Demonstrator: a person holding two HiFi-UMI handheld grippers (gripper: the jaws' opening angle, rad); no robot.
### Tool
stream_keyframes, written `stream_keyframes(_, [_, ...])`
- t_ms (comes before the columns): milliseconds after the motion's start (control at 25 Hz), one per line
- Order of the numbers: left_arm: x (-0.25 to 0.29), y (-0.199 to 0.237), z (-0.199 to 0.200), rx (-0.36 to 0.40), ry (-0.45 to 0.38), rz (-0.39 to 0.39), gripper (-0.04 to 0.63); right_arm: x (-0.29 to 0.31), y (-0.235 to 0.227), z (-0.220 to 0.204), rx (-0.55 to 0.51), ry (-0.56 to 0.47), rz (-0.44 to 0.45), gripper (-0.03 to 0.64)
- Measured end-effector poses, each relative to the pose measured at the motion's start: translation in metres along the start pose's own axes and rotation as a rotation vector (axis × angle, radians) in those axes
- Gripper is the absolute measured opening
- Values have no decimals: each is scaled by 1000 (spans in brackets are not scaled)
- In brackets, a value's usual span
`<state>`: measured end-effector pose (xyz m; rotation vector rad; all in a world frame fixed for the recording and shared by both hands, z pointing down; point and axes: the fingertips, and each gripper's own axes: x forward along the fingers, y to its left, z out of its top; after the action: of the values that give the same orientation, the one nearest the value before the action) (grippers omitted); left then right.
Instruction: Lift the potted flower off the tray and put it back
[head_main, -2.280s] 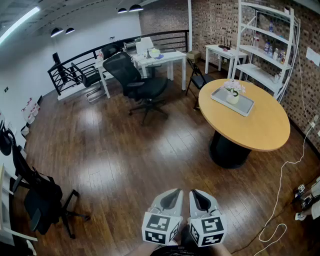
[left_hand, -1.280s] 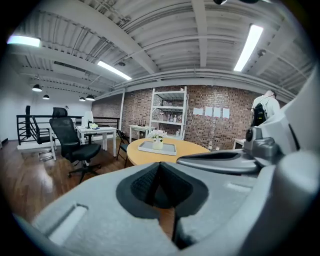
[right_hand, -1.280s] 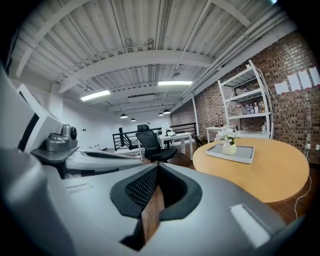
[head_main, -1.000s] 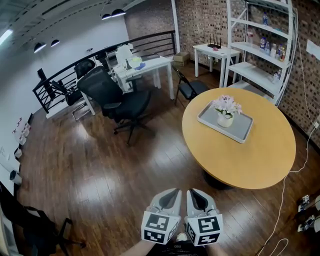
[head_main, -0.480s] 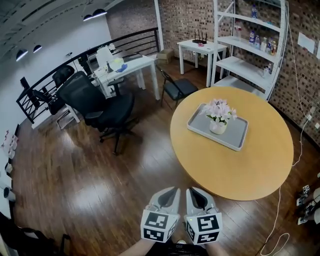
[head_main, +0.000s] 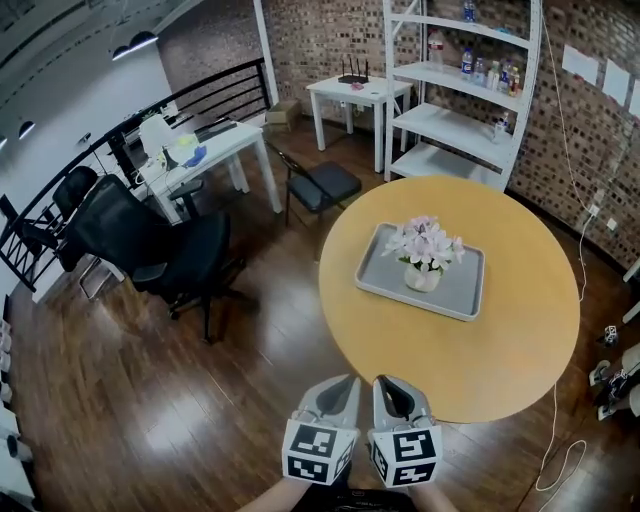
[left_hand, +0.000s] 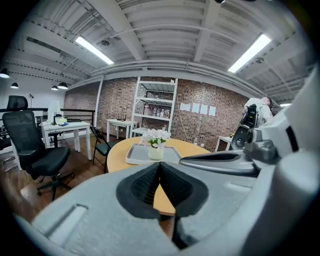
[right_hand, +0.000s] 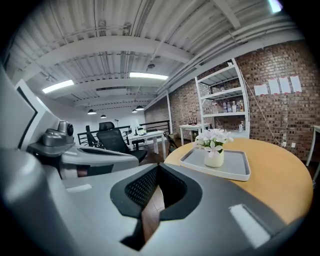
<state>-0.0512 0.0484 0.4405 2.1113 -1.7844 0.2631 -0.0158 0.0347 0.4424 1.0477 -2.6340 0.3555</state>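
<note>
A small white pot of pale pink flowers (head_main: 423, 256) stands upright on a grey tray (head_main: 463, 291) in the middle of a round wooden table (head_main: 520, 340). The same potted flower (left_hand: 155, 143) (right_hand: 214, 148) shows ahead in both gripper views, on the tray (left_hand: 135, 159) (right_hand: 240, 167). My left gripper (head_main: 341, 388) and right gripper (head_main: 387, 386) hang side by side just short of the table's near edge, well apart from the pot. Both are shut, with nothing between their tips.
A black office chair (head_main: 150, 250) and a folding chair (head_main: 318, 183) stand left of the table. White desks (head_main: 205, 150) and a white shelf unit (head_main: 460, 90) line the brick wall behind. Cables (head_main: 560, 470) trail on the wooden floor at right.
The table with the tray and the flower has drawn closer and moved toward the middle of the head view; the grippers now sit at its near edge, still shut.
</note>
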Motion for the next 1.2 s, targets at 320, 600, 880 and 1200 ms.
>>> stream_keyframes(320, [48, 34, 28, 42, -1, -127, 3, 52, -30, 28, 28, -29, -158, 0])
stream_keyframes(600, [81, 35, 34, 62, 18, -235, 3, 77, -63, 38, 47, -41, -276, 0])
stream_keyframes(880, [137, 27, 47, 87, 26, -296, 3, 105, -123, 41, 64, -54, -376, 18])
stream_keyframes(1200, [187, 36, 59, 116, 49, -342, 3, 142, -167, 35, 104, -29, -455, 66])
